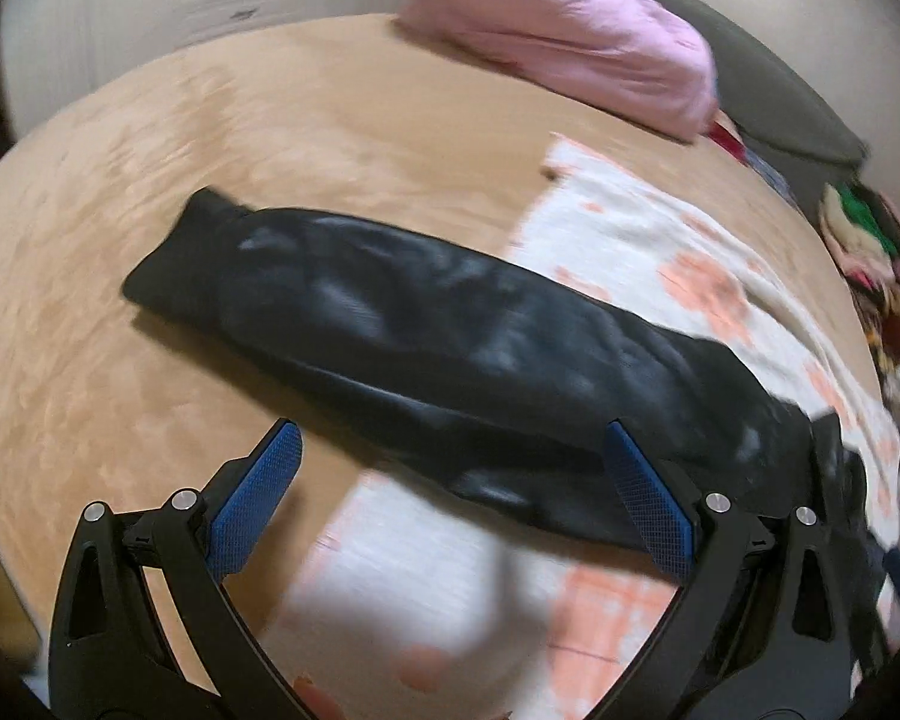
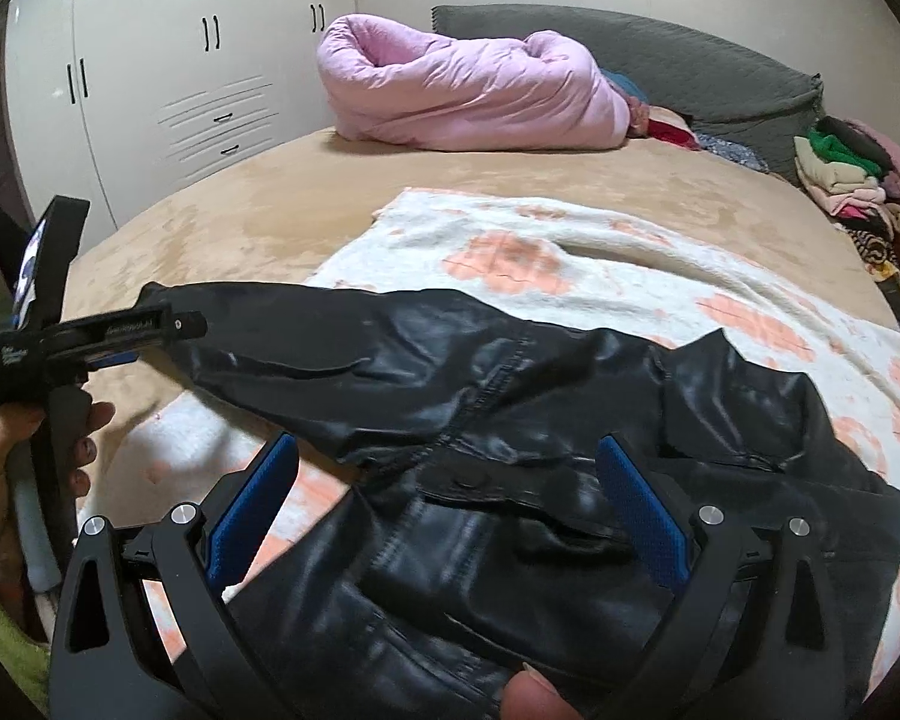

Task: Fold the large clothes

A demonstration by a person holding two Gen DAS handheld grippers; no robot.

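Both hand-held grippers have their blue pads spread wide and hold nothing. In the left wrist view, the left hand-held gripper (image 1: 450, 468) hangs just over the long sleeve of the shiny black leather jacket (image 1: 426, 324). The right hand-held gripper (image 2: 447, 480) hangs over the jacket's body, near the shoulder seam and a small snap tab. A person's hand (image 2: 6, 456) holds the left tool at the left edge of the right wrist view.

That sleeve is the part to watch. It lies stretched out long, running away from the jacket's body toward the left, with its cuff far out on the left side. The left hand-held gripper is nearer to it, so I think it should pick up the sleeve and bring it back across the body.

Most of the jacket lies on a white fuzzy blanket with orange patches (image 2: 570, 240). The cuff end lies on the tan bed cover (image 2: 258, 204). Farther back sit a rolled pink quilt (image 2: 468, 90), a grey headboard (image 2: 690, 66), and a pile of mixed clothes (image 2: 852, 180) on the right. White closet doors (image 2: 168, 72) fill the wall on the left.
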